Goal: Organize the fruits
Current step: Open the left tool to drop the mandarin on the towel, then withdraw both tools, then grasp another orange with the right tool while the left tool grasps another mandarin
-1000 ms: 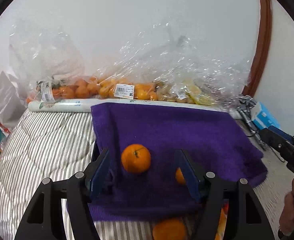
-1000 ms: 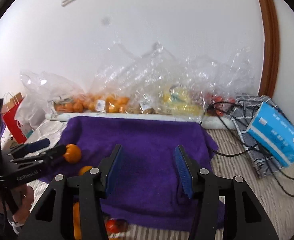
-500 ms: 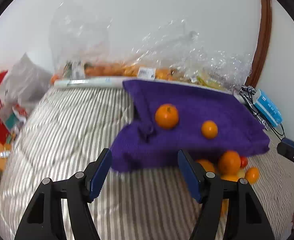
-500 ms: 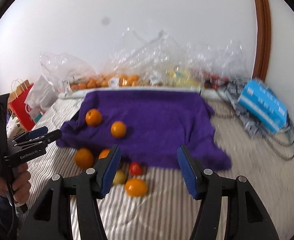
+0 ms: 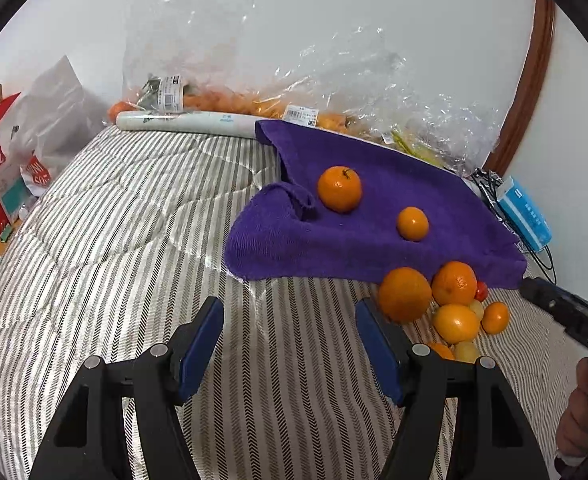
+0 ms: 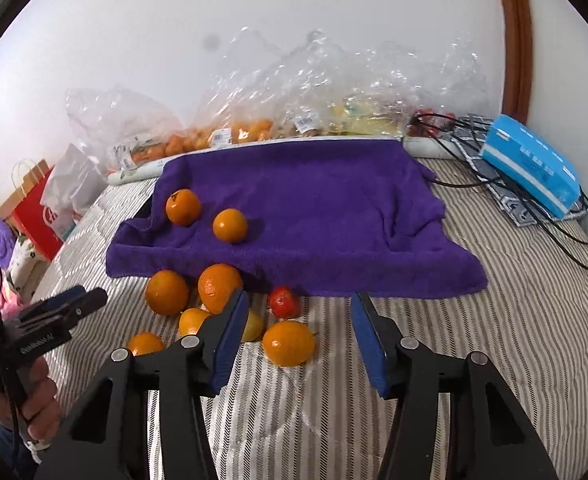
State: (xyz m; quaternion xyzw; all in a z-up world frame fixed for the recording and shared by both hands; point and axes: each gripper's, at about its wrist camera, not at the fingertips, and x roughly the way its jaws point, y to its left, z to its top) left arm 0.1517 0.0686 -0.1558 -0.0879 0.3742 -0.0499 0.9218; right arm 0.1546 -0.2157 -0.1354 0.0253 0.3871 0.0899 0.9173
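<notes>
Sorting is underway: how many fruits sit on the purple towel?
2: one orange with a stem near the purple towel's left edge, a smaller orange beside it. Folds might hide more.

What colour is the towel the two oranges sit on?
Purple; the towel shows best in the right wrist view.

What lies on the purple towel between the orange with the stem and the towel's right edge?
In the right wrist view, one smaller orange lies right of the stemmed orange; beyond it the purple towel is bare.
</notes>
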